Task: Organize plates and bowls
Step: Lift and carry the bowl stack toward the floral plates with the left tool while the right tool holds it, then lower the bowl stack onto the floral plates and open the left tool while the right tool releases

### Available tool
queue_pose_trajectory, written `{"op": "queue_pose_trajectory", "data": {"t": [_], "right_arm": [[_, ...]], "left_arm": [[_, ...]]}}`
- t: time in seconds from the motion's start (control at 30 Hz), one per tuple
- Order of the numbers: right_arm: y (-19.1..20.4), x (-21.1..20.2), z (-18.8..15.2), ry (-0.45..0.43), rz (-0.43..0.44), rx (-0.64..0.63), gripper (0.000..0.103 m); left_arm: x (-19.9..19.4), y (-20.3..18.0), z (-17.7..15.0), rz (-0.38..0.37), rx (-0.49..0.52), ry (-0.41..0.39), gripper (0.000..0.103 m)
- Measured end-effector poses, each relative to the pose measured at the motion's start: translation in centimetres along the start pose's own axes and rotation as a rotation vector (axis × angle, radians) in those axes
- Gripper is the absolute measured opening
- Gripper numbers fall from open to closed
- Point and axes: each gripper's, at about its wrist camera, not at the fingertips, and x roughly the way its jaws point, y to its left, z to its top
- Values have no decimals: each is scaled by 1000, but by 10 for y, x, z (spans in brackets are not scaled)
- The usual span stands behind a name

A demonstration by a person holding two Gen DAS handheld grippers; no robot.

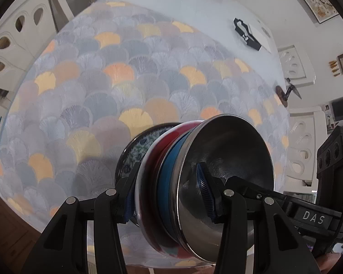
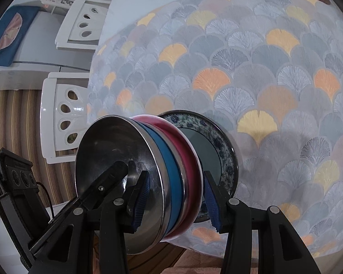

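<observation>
A nested stack of bowls sits on a blue floral plate [image 1: 135,153] on the table: a steel bowl [image 1: 231,159] innermost, then a blue bowl [image 1: 169,178], then a red bowl [image 1: 153,171]. My left gripper [image 1: 167,194] is shut across the stack's rims, one pad inside the steel bowl. My right gripper [image 2: 176,203] is shut on the same stack from the opposite side; the steel bowl [image 2: 116,159], blue bowl [image 2: 171,178], red bowl [image 2: 189,166] and plate [image 2: 217,150] show there.
The table carries a fan-patterned cloth [image 1: 125,80] in grey, yellow and orange. A black and white box [image 1: 249,34] lies far across it. White chairs [image 2: 64,114] stand along the table edge. A dark wooden item [image 1: 281,94] sits near the right edge.
</observation>
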Motion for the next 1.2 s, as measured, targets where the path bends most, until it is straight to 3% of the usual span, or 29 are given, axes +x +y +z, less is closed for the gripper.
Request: {"op": "queue_pose_trajectory", "data": {"t": [1.2], "right_arm": [[-7,7,-1,18,-53,8,46]], "left_arm": [[18,7,-5,-7,26,39,44]]}}
